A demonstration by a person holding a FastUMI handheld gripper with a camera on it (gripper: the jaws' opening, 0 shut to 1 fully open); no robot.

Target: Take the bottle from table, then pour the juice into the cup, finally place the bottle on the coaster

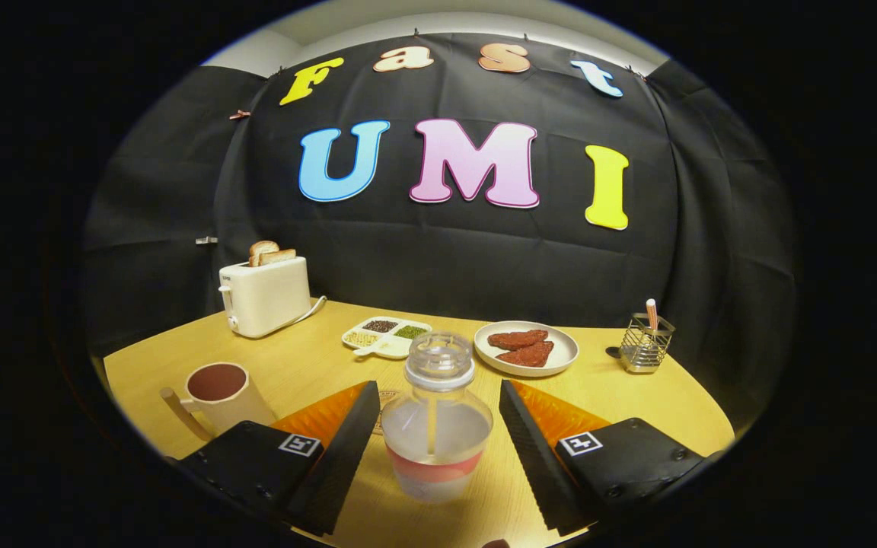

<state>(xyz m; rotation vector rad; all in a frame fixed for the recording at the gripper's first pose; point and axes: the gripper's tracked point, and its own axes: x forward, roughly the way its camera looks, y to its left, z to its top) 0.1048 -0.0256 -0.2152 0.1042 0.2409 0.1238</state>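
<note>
The bottle (437, 426) is standing upright on the table (636, 392) between the gripper (438, 449) fingers, which are spread wide with clear gaps either side; the cup (218, 392) is sitting just left

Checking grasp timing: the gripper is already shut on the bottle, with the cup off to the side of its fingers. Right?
Not quite. The gripper view shows the gripper open, with the bottle standing between its fingers untouched. The cup is off to the side, as you said.

1. The gripper (438, 387), its fingers spread wide either side of the bottle (437, 441), carries two square coded markers (patterns, not letters).
2. The toaster (265, 295) bears a mark too small to read.
</note>
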